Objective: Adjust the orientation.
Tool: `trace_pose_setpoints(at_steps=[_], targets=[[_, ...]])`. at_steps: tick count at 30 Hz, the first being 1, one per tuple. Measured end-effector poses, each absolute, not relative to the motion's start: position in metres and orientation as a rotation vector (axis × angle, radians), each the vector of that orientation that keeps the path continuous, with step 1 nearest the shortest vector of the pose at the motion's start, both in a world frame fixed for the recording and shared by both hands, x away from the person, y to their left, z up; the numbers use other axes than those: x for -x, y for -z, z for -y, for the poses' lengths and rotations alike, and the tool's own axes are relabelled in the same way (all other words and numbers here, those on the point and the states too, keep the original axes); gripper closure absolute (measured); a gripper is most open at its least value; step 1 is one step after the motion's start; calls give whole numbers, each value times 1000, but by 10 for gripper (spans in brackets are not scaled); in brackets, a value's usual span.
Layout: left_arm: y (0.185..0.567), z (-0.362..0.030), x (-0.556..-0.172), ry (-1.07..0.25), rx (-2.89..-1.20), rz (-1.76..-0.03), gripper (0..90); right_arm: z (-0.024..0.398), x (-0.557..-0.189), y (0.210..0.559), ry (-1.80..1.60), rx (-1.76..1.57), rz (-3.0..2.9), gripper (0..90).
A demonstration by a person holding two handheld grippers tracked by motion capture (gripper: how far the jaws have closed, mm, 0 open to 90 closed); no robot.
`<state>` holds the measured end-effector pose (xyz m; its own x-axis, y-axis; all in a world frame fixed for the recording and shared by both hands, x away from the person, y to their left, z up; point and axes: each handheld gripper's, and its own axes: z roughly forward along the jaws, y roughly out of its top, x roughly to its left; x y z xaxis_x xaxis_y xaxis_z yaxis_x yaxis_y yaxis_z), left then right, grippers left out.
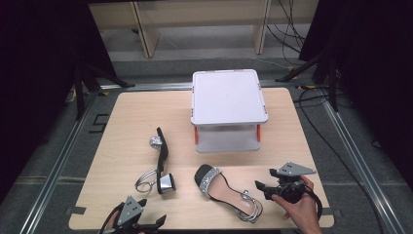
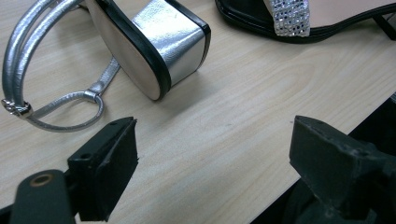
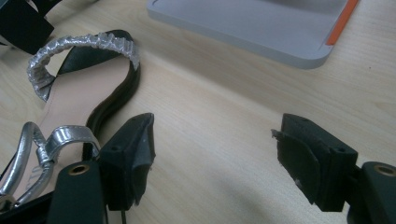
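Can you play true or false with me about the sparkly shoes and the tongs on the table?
1. Both shoes stand upright. False: the left sandal lies on its side; the right sandal rests on its sole.
2. The right tongs are open with nothing between them. True.
3. The left tongs are squeezing the silver heel. False: they are open, and the heel lies beyond them.
4. A grey two-level rack stands behind the shoes. True.
5. A shoe sits on top of the rack. False: both shoes lie on the table.
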<state>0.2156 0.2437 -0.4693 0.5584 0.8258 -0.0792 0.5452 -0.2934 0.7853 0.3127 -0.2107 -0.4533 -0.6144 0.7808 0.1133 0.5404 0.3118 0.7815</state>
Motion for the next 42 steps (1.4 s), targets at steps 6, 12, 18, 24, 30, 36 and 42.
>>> trace_pose_setpoints(at_steps=[6,12,18,24,30,36,42], targets=[[470,-245,-217,-457,-2014,-1092,149,210,-313,454,-1197,-1170,-2306,310],[470,-243,-216,-442,-1985,-1099,149,209,-313,453,-1201,-1176,-2304,316],[471,-244,-217,-454,-2014,-1104,149,199,-316,447,-1241,-1112,-2334,310],[471,-243,-217,-436,-1994,-1108,149,174,-314,436,-1277,-1075,-2439,238],[471,-245,-218,-456,-2016,-1102,150,141,-303,434,-1228,-982,-2590,213],[471,-245,-218,-456,-2017,-1102,149,125,-305,446,-1052,-946,-2664,209],[471,-243,-217,-441,-1988,-1101,150,114,-306,453,-964,-901,-2726,222]])
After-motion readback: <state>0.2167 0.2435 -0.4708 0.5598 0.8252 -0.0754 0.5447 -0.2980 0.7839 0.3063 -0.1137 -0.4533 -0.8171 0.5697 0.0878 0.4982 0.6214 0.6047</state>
